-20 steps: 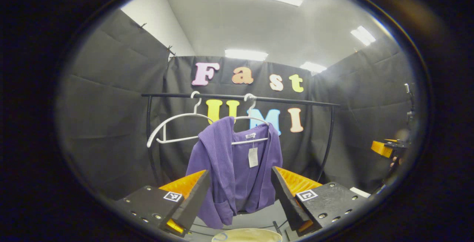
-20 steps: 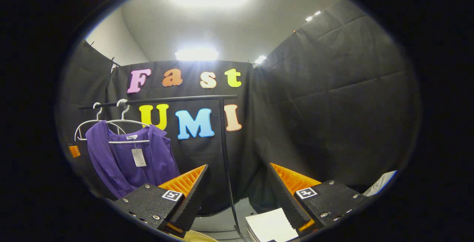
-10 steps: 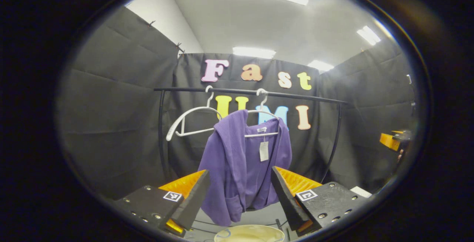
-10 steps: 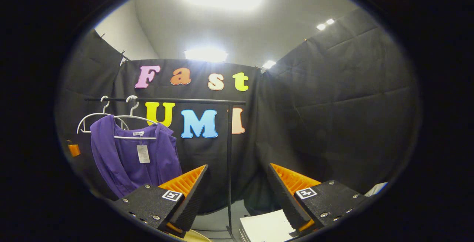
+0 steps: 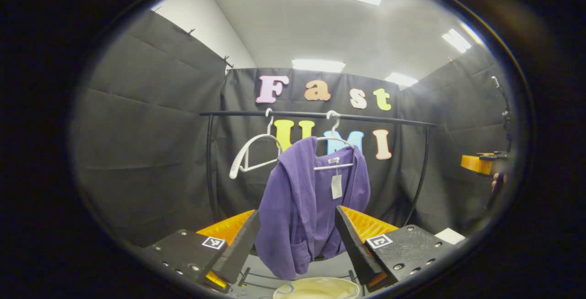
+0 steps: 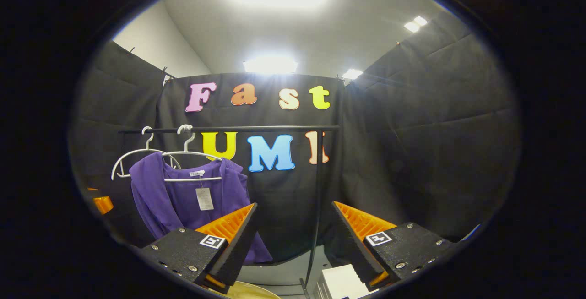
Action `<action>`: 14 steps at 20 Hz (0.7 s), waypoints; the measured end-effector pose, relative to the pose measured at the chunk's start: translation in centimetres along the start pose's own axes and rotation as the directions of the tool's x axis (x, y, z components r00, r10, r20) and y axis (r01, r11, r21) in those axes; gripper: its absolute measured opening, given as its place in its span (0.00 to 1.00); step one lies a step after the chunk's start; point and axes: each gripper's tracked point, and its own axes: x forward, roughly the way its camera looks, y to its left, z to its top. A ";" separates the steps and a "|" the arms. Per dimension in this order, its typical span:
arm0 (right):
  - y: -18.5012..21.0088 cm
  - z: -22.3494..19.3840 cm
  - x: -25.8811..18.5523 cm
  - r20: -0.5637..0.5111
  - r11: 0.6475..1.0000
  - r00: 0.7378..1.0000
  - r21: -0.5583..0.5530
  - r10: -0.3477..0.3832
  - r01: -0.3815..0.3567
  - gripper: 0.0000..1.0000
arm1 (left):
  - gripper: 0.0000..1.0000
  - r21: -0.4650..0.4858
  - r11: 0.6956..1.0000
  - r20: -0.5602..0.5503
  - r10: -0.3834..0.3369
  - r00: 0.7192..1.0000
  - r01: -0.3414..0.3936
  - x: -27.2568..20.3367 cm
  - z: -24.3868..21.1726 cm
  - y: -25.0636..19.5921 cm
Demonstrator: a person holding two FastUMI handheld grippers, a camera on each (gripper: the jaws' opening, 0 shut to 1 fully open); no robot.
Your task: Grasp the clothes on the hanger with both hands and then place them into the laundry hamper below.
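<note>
The left hand-held gripper (image 5: pixel 296 230) has its jaws spread wide, nothing between them, and so has the right hand-held gripper (image 6: pixel 293 230). Just below the left one's fingers, the rim of the hamper (image 5: pixel 316 288) shows, cream inside; what lies in it cannot be told. Its edge (image 6: pixel 249 291) also shows beneath the right gripper's fingers, with a white box (image 6: pixel 341 283) just beside it. Farther off, the purple top (image 5: pixel 311 203) hangs on a white hanger (image 5: pixel 336 145) from the black rail (image 5: pixel 316 116), above the hamper, a tag (image 5: pixel 337 186) dangling at its neck. A second, bare hanger (image 5: pixel 254 154) hangs on the rail just left of the top. In the right gripper view the top (image 6: pixel 192 198) hangs at the rail's left end.
</note>
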 end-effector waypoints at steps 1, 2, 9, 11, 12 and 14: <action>0.8 0.6 0.4 0.003 1.000 1.000 0.002 0.017 -0.017 0.95 | 0.99 0.014 1.000 -0.008 0.021 1.000 -0.021 0.3 0.3 0.9; 1.7 1.1 0.9 0.005 0.999 0.999 0.005 0.035 -0.035 0.95 | 0.99 0.015 0.999 -0.015 0.033 0.999 -0.033 0.9 0.6 1.5; 6.5 3.0 5.4 -0.010 0.988 0.988 -0.016 0.156 -0.156 0.95 | 0.95 -0.154 0.988 -0.043 -0.020 0.999 0.013 5.4 1.3 -2.1; 8.4 2.5 7.1 -0.026 0.980 0.980 -0.008 0.197 -0.198 0.92 | 1.00 -0.186 0.983 -0.074 -0.017 0.997 0.003 7.2 0.7 -3.2; 9.4 2.2 8.1 -0.036 0.976 0.975 0.004 0.219 -0.219 0.95 | 0.95 -0.189 0.982 -0.087 -0.010 0.996 -0.007 8.2 0.4 -3.5; 11.8 1.4 10.1 -0.052 0.960 0.959 0.042 0.278 -0.276 0.95 | 0.95 -0.185 0.982 -0.099 0.025 0.995 -0.043 10.0 0.2 -3.4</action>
